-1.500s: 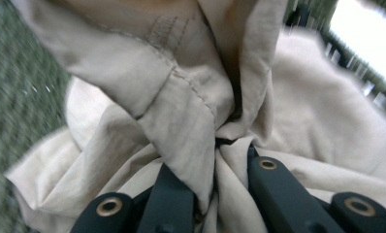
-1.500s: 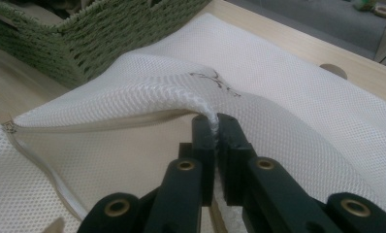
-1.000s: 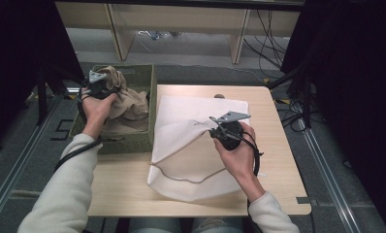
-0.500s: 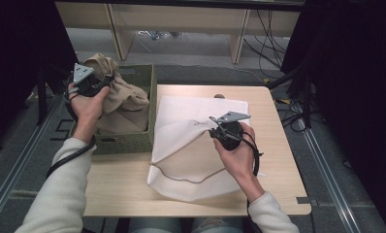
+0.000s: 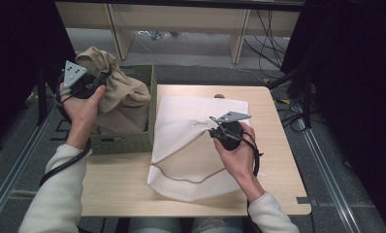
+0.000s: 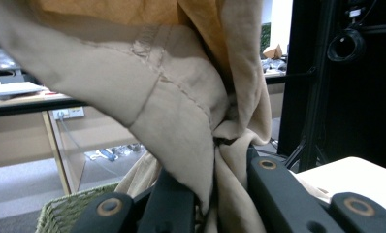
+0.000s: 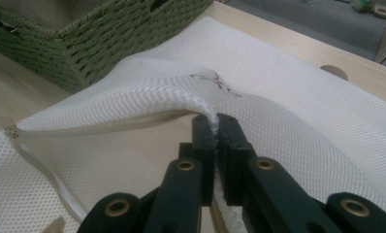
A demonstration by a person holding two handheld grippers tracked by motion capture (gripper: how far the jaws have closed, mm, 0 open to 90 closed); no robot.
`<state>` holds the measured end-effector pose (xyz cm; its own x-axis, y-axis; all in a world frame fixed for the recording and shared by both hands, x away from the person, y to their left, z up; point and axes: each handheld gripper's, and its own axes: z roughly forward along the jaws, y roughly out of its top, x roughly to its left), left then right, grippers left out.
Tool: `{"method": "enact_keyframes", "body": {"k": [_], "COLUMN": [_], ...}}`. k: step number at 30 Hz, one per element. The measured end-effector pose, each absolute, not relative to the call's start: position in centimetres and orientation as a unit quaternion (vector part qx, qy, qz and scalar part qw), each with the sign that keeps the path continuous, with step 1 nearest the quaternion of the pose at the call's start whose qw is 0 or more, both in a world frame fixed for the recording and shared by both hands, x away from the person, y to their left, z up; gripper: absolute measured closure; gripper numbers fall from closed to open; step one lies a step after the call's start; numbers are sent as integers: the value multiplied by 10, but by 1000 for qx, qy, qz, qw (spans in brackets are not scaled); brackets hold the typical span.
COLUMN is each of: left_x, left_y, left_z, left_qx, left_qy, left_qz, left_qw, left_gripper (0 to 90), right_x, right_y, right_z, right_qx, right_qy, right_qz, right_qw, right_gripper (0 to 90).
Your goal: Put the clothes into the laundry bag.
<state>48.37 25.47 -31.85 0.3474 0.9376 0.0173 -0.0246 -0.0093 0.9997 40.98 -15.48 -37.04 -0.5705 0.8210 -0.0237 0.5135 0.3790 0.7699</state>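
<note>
A tan cloth (image 5: 118,94) hangs bunched above the green woven basket (image 5: 125,141) at the table's left. My left gripper (image 5: 91,80) is shut on a fold of that tan cloth (image 6: 191,111), which drapes over and between its jaws. On the table lies a white mesh bag (image 5: 191,145) with a zip edge. My right gripper (image 5: 215,128) is shut on the mesh bag (image 7: 297,107), pinching a raised fold of its top layer so the mouth stands lifted.
The wooden table (image 5: 278,145) has bare wood to the right of the bag and in front of the basket (image 7: 74,43). Black stands and cables flank the table. A shelf unit (image 5: 176,19) runs along the far side.
My left hand has lifted the tan cloth up and to the left, out of the basket. The right hand and the mesh bag have stayed where they were.
</note>
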Motion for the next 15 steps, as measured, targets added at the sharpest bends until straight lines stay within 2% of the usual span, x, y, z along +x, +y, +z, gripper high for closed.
{"method": "enact_keyframes", "body": {"k": [15], "left_x": [455], "left_y": [252], "left_z": [-291], "left_qx": [571], "left_qy": [347], "left_qz": [435], "left_qw": [603], "left_gripper": [837], "right_x": [410], "right_y": [-155], "right_z": [-371], "right_qx": [420], "right_qy": [802], "right_qz": [372], "right_qw": [203], "right_gripper": [878]}}
